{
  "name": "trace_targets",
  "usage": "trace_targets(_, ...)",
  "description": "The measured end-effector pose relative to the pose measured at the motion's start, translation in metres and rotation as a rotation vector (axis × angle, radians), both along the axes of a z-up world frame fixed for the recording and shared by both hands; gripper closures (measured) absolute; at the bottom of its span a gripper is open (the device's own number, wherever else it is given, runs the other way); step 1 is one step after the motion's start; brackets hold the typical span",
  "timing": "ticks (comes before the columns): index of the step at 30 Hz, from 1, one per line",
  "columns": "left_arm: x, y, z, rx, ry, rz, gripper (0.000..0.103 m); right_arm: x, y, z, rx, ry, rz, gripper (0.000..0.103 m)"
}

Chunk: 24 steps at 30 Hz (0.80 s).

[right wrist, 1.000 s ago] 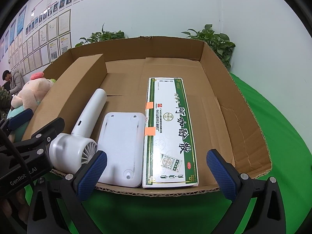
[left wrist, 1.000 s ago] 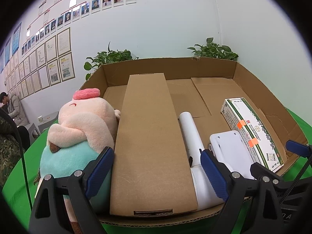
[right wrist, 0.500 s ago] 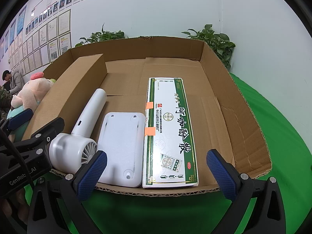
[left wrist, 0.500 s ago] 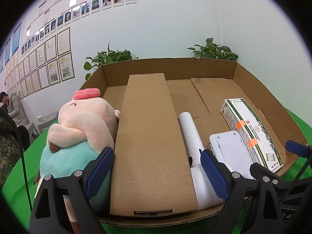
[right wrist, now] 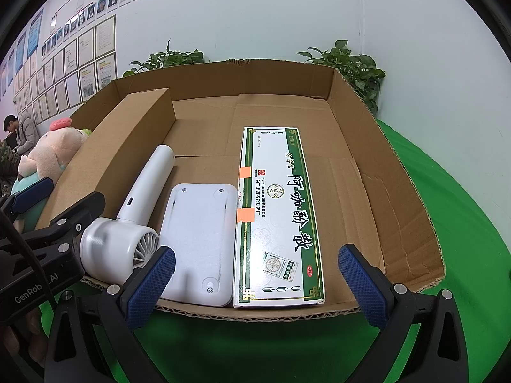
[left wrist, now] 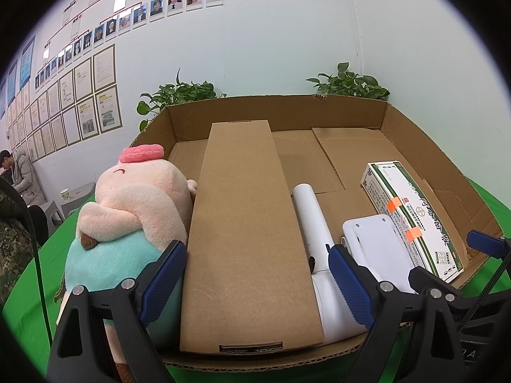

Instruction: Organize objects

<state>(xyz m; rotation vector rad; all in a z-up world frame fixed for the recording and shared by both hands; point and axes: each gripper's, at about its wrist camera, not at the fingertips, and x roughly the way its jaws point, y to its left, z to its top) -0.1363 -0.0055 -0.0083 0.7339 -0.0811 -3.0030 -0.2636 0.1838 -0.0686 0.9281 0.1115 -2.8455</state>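
A: Jaws first. Left gripper (left wrist: 255, 281): spread wide, nothing between the pads, hovering at the near edge of the cardboard tray (left wrist: 415, 146). Right gripper (right wrist: 255, 284): same, wide apart and empty, at the tray's near edge further right.

B: Counts inside the tray?

A: Four items. One long brown carton (left wrist: 246, 229) along the tray's left wall. One white hair dryer (right wrist: 127, 229) just right of the carton, handle pointing to the tray's back wall. One flat white plastic unit (right wrist: 198, 242) right of the dryer, close beside it. One green-and-white medicine box (right wrist: 278, 220) right of that, edges touching, with two orange tape tabs.

B: Outside the tray?

A: One plush toy (left wrist: 134, 217), pink with a teal lower part, against the tray's left outer wall, just by the left gripper's left finger (left wrist: 163, 281).

B: Surface, room?

A: Green cloth (right wrist: 463, 229) under the tray. Two leafy plants (right wrist: 351, 63) behind its back wall. White wall with rows of framed papers (left wrist: 80, 95) and portrait photos left of the tray. One seated person (left wrist: 22, 175) far left.
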Motion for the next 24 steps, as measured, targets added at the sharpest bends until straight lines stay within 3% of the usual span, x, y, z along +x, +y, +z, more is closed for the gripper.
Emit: trace_targets(24,0.0006,0.0008,-0.0002,0.002,0.001,-0.001,0.012,0.0003,-0.0002,0.0000,0.000,0.000,0.000,0.000)
